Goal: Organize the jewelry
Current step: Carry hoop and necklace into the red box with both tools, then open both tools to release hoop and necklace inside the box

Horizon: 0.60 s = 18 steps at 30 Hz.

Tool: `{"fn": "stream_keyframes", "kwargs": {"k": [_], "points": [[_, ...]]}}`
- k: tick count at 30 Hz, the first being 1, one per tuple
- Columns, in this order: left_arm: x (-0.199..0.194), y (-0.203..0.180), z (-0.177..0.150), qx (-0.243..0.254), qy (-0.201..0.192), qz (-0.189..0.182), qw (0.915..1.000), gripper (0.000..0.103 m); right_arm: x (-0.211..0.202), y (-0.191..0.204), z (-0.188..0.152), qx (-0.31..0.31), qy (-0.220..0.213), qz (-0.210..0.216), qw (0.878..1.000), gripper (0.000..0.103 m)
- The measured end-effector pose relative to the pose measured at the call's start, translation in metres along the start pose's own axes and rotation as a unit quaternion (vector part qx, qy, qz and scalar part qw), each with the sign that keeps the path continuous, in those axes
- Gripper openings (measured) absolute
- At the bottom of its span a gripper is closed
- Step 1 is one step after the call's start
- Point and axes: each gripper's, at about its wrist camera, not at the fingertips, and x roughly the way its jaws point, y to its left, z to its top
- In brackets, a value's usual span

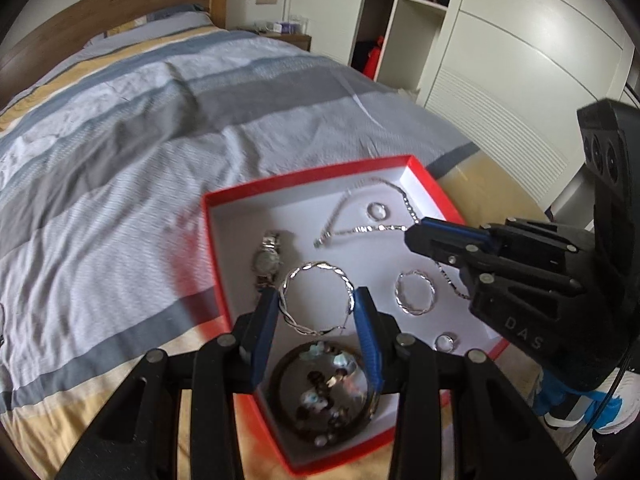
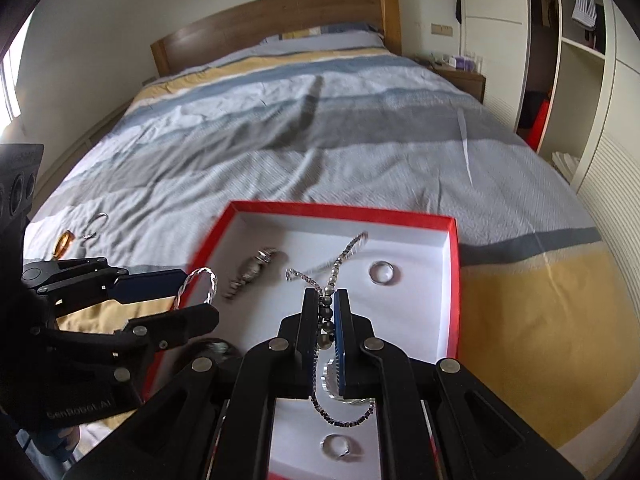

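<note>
An open red box [image 1: 212, 232] [image 2: 452, 264] with a white floor lies on the bed. My left gripper [image 1: 316, 306] [image 2: 202, 294] is shut on a large twisted silver hoop [image 1: 320, 270] [image 2: 210, 280], held over the box's near left side. My right gripper [image 2: 326, 294] [image 1: 414, 232] is shut on a silver necklace [image 2: 346, 250] [image 1: 404, 196] with dark beads; its far end trails on the box floor. Inside lie a watch [image 1: 266, 258] [image 2: 252, 270], a smaller twisted hoop [image 1: 414, 292], two rings [image 1: 377, 211] [image 1: 445, 342] and a dark round piece with shell inlay [image 1: 320, 392].
The box rests on a striped grey, white and yellow bedspread [image 1: 120, 160]. An orange ring [image 2: 64, 242] and a thin silver hoop [image 2: 96, 224] lie on the cover left of the box. White wardrobes [image 1: 500, 60] stand along the right; a wooden headboard [image 2: 280, 12] is at the far end.
</note>
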Motion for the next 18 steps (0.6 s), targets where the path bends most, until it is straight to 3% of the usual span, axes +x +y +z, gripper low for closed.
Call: {"fn": "stream_keyframes", "kwargs": {"k": [18], "points": [[0.050, -0.005, -0.008, 0.006, 0.041, 0.023, 0.9989, 0.037, 0.027, -0.019, -0.020, 0.006, 0.049, -0.021, 0.999, 0.008]]}}
